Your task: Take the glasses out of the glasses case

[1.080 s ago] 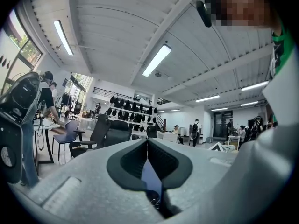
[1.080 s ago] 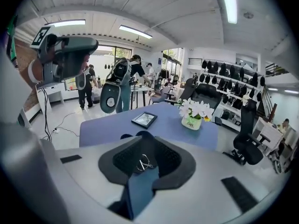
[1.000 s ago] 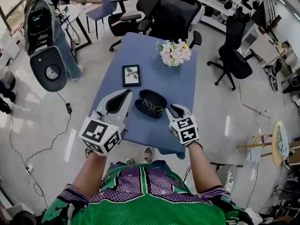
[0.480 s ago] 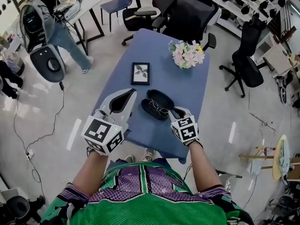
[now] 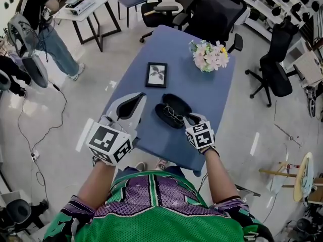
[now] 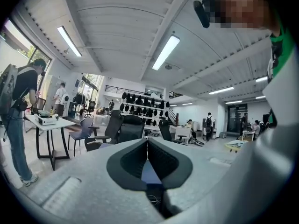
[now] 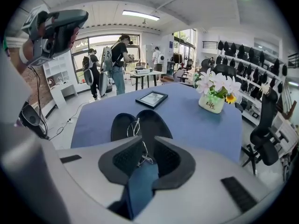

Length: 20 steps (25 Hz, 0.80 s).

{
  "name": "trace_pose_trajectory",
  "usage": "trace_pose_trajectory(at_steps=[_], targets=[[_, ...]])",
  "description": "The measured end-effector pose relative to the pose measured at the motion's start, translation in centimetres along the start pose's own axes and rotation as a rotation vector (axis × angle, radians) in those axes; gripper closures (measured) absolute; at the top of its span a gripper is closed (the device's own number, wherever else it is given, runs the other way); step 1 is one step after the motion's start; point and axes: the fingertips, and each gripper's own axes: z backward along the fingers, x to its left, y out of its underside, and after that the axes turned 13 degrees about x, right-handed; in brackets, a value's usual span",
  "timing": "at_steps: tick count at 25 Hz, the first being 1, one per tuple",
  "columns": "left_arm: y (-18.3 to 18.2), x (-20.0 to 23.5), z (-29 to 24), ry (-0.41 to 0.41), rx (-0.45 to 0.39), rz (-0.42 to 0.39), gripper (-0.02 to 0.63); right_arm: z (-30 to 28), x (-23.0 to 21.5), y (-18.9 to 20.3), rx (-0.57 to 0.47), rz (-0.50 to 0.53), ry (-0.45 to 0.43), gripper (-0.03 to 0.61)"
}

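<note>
Right gripper (image 5: 188,116) has closed in since a second ago. Its tips were short of the black oval hard-shell glasses case (image 5: 177,101) and are now at its near right end. The left gripper hasn't shifted against the case.

Left gripper (image 6: 147,141): it sits just left of the case, and I can't see any contact. The jaw tips are together with nothing held. Only a bit of the blue tabletop (image 5: 207,92) shows through the hollow behind them.

Case (image 7: 119,125): it lies open, both halves flat on the table. The thin wire-frame glasses (image 5: 174,115) are still inside it, not lifted.

Right gripper (image 7: 146,139): the jaws are a narrow gap apart. The near end of the glasses' wire (image 7: 132,127) runs into that gap. I read the pads as not yet pinching it, so no grip so far.

The black-framed picture (image 5: 157,74) and the pot of pale flowers (image 5: 209,55) sit beyond the case, well apart and out of the way.

Status, my read:
- **Done:** the case is open, and the right-side approach is about finished.
- **Left:** close on the frame, lift it clear of the case and set it down.
- **Risk:** thin wire could slip or twist if I pinch off-centre. The left gripper is placed to steady the case if it drags.
</note>
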Motion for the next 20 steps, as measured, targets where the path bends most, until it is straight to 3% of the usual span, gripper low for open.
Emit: trace_pose_trajectory(at_steps=[20], targets=[[1.3,2.5,-0.5,-0.088,0.039,0.04,0.597,-5.6,0.7,1.5,0.107,0.031,-0.112,0.512]])
